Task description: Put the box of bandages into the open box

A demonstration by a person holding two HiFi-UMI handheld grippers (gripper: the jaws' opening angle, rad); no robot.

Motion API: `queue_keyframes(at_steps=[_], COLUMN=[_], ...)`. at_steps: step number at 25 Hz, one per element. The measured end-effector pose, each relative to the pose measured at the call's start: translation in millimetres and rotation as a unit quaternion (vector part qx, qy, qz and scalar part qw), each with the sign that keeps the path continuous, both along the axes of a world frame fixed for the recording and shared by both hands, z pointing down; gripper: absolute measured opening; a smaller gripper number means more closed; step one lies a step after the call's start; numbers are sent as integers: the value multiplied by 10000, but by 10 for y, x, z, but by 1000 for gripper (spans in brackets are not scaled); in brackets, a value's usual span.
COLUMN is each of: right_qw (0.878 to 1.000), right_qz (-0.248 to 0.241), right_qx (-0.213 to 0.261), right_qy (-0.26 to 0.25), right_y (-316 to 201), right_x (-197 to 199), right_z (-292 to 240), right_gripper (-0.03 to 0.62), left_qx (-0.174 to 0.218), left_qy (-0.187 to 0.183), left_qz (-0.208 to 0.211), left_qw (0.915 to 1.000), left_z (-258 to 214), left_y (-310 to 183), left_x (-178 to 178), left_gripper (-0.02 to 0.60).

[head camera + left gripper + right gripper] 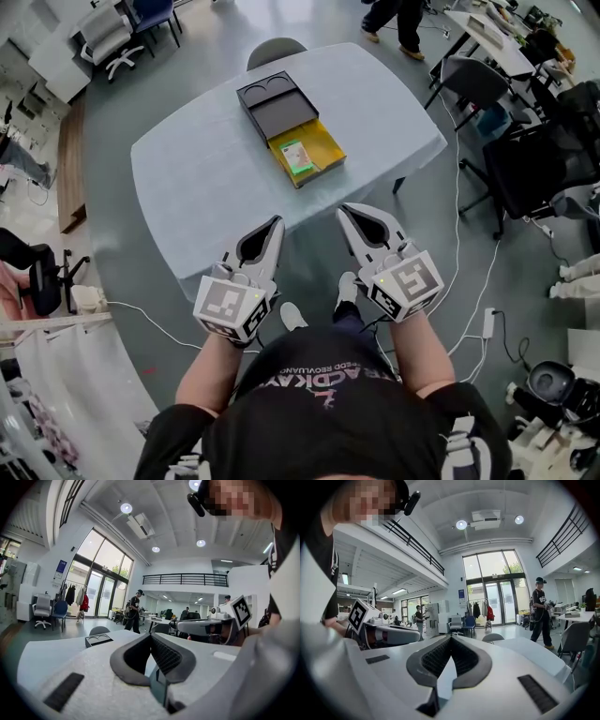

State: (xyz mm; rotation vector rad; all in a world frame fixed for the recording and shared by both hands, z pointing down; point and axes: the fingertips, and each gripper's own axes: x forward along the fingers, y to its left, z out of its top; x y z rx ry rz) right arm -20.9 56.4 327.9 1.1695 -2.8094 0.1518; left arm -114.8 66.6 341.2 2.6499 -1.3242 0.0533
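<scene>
Seemingly done: noted bandage box (pixel 296 157) lying inside yellow open box (pixel 325 150) mid-table (pixel 197 187), found left gripper (pixel 277 222) and right gripper (pixel 343 211) each with jaws together on nothing, hovering off the near edge, judged nothing left to place.

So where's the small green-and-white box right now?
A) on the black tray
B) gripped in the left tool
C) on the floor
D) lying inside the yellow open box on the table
D: the head view shows the green-and-white box lying inside the yellow open box, while the left tool and the right tool are both shut and empty.
</scene>
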Motion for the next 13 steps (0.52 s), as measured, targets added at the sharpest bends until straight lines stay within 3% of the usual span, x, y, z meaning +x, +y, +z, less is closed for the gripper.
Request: queue_keyframes(at_steps=[13], right_qw=[10000], right_qz=[-6], right_qx=[-45], right_qy=[63], right_y=[-71], right_x=[12], right_z=[38], right_gripper=[9], left_qx=[-64], left_qy=[95], left_qz=[-47], left_qw=[9999], left_z=[57], left_y=[-63], left_x=[4], left_gripper=[16])
